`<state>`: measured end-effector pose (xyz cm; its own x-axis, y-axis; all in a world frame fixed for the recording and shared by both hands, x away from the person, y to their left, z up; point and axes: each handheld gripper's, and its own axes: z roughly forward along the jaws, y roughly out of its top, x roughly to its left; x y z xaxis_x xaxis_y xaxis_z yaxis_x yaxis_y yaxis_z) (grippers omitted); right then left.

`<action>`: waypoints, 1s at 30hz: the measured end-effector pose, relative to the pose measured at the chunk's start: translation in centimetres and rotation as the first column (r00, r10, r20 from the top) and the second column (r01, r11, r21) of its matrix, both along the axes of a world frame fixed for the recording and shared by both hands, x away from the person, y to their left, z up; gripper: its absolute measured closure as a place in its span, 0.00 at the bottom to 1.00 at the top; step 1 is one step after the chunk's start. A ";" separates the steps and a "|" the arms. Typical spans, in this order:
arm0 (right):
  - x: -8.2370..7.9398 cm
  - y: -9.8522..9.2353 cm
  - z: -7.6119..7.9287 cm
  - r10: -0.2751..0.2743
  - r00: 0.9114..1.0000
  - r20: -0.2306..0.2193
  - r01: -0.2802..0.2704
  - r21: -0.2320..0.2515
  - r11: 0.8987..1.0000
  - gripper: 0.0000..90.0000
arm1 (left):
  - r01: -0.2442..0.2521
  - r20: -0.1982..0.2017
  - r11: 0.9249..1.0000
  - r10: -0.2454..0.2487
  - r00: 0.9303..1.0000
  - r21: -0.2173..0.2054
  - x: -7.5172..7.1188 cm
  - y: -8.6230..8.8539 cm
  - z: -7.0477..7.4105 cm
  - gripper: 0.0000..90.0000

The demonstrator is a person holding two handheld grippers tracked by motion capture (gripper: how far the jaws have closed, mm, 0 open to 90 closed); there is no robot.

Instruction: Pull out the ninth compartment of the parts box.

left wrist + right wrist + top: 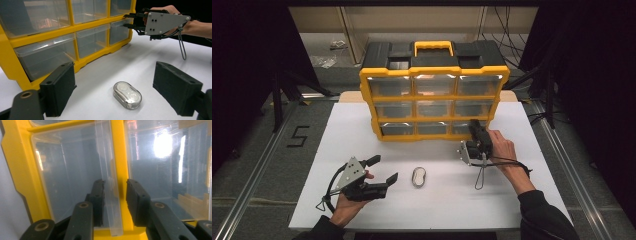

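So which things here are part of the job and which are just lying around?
In the job:
- right hand-held gripper, jaws around the drawer's lip
- bottom right drawer
- yellow organizer

Lying about:
- small clear case
- left hand-held gripper, open
- floor marker "5"

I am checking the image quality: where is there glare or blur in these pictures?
Right gripper view: bright glare on the clear drawer front, and the close drawer lip looks soft. High view: dark surroundings, reflections along the top drawers. Left gripper view: small case sharp, evenly lit.
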<state>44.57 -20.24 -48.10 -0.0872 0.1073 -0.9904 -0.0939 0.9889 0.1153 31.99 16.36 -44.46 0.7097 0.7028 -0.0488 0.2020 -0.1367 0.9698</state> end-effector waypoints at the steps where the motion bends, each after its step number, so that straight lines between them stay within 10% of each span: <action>1: 0.0 0.0 0.0 0.006 1.000 -0.009 -0.006 -0.002 1.000 0.79 | 0.000 0.000 1.000 0.000 1.000 -0.003 0.0 0.0 0.0 0.19; 30: -1.4 0.2 0.2 0.006 0.999 -0.045 -0.008 -0.041 0.999 0.85 | -0.002 0.003 1.000 0.002 1.000 0.000 0.0 0.0 0.0 0.19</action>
<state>43.20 -20.06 -47.85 -0.1323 0.0659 -0.9890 -0.0960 0.9922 0.0789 31.96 16.38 -44.42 0.7086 0.7040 -0.0464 0.1995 -0.1368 0.9703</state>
